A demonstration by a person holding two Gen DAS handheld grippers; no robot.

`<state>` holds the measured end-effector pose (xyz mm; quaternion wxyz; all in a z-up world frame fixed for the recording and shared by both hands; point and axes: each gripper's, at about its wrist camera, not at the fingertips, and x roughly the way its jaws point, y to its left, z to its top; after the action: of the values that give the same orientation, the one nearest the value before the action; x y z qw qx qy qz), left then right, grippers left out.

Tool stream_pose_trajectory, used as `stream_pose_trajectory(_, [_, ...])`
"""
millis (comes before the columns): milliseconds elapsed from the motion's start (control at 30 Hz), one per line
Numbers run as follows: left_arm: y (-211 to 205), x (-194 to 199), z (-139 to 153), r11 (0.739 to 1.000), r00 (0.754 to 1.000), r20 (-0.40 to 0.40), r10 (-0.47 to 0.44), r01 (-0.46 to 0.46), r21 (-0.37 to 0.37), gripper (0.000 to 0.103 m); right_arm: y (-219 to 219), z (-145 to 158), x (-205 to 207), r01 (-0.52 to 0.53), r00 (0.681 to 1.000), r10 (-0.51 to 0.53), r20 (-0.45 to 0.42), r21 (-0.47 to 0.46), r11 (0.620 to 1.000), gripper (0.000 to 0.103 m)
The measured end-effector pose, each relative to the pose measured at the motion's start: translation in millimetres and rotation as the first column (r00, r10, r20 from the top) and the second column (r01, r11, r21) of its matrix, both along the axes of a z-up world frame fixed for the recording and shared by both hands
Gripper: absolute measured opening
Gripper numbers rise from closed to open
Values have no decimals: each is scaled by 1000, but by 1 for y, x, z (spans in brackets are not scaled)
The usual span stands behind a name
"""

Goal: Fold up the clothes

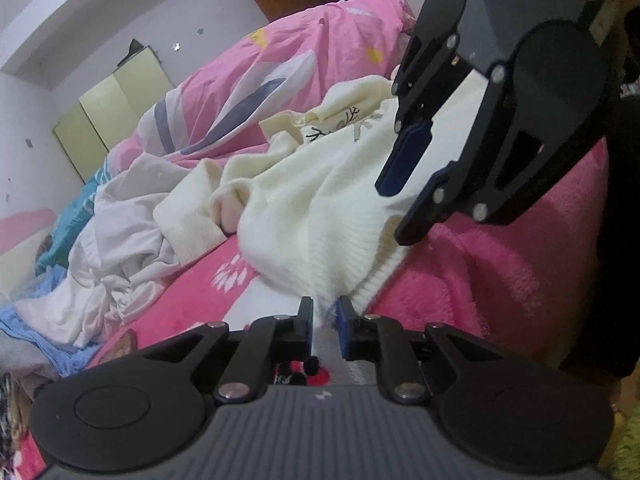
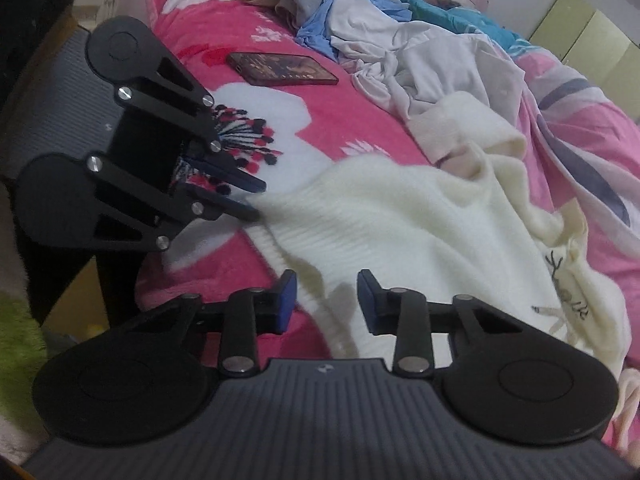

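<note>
A cream knit sweater [image 1: 304,200] with a deer print lies rumpled on a hot-pink fleece blanket [image 1: 500,272]. In the left wrist view my left gripper [image 1: 326,320] is shut on the ribbed hem, with white knit pinched between its blue pads. The right wrist view shows that same left gripper [image 2: 252,198] at the sweater's [image 2: 400,220] near corner. My right gripper [image 2: 326,300] stands open over the hem further along, its pads apart and not pressing the knit. From the left wrist view the right gripper [image 1: 394,214] hangs above the sweater's right side.
A heap of white and blue clothes [image 2: 400,52] lies beyond the sweater, next to a dark flat book [image 2: 282,69]. A pale pink patterned duvet [image 1: 280,80] is bunched up behind. The bed's edge and a green rug [image 2: 16,320] are at lower left.
</note>
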<state>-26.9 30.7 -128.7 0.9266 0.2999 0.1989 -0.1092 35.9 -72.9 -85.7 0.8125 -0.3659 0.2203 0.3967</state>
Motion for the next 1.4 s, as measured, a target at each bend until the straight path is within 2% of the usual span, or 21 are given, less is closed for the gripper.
stream_pose_trajectory(133, [1,1,0,1000,1000,-10,6,-6,-19,15,3,-5,2,-1,1000,1,12,-29,1000,16])
stream_pose_trajectory(167, [1,1,0,1000,1000,-16,9,-9,-23,15,5,-7,3,5,1000,-4,18,-39,999,7])
stream_pose_trajectory(200, [1,1,0,1000,1000,-21,11,-12,-27,14,4,-7,2,6,1000,-5,25,-36,999,4])
stream_pose_trajectory(300, [5,3,4,998,998,-56,17,-21,-66,13,1,-1,-4,5,1000,-4,26,-8,1000,1])
stream_pose_trajectory(433, [25,6,15,979,988,-155,6,-37,-199,17,-6,-10,-1,23,1000,-23,-17,-6,1000,1])
stream_pose_trajectory(500, [40,7,25,950,979,-205,-12,-53,-308,27,-7,-12,-1,28,999,-28,-24,1,1000,1])
stream_pose_trajectory(533, [50,8,30,923,974,-224,-17,-71,-379,36,-8,-12,-1,28,999,-28,-24,6,1000,1])
stream_pose_trajectory(567, [60,9,35,890,970,-243,-24,-90,-447,40,-8,-12,-1,28,999,-27,-24,11,1000,1])
stream_pose_trajectory(633, [78,15,43,815,960,-278,-31,-137,-563,41,-8,-13,0,28,999,-27,-29,21,999,1])
stream_pose_trajectory(733, [100,40,48,688,940,-341,-8,-242,-684,39,-8,-15,-2,16,1000,-16,-10,13,1000,1])
stream_pose_trajectory(767, [104,51,49,658,931,-364,2,-275,-701,38,-8,-16,-2,13,1000,-13,-5,12,1000,1])
stream_pose_trajectory(867, [104,86,49,639,905,-425,20,-339,-691,37,-9,-17,-3,13,1000,-13,-3,17,1000,1])
stream_pose_trajectory(933, [98,103,47,662,896,-443,29,-349,-663,34,-10,-17,-3,14,1000,-14,-2,20,1000,1])
stream_pose_trajectory(1000, [96,116,41,671,879,-475,48,-381,-636,14,-10,-18,-4,15,1000,-15,-1,24,1000,1])
stream_pose_trajectory(1033, [96,121,38,667,868,-494,55,-400,-629,10,-11,-18,-3,15,1000,-15,-2,26,1000,1])
stream_pose_trajectory(1100, [103,123,33,621,850,-522,62,-443,-647,9,-12,-18,-3,12,1000,-12,-3,29,1000,1])
stream_pose_trajectory(1167, [113,120,32,579,850,-523,64,-459,-674,9,-13,-18,-4,0,1000,0,-1,23,1000,1])
stream_pose_trajectory(1233, [121,120,25,553,843,-535,52,-471,-688,8,-14,-18,-4,-7,1000,8,-6,23,1000,1])
stream_pose_trajectory(1300, [127,121,19,513,833,-552,38,-491,-704,8,-14,-18,-3,-12,1000,12,-13,25,1000,1])
stream_pose_trajectory(1400, [126,121,19,531,839,-542,33,-474,-702,8,-14,-19,-2,-19,1000,19,-14,22,1000,1])
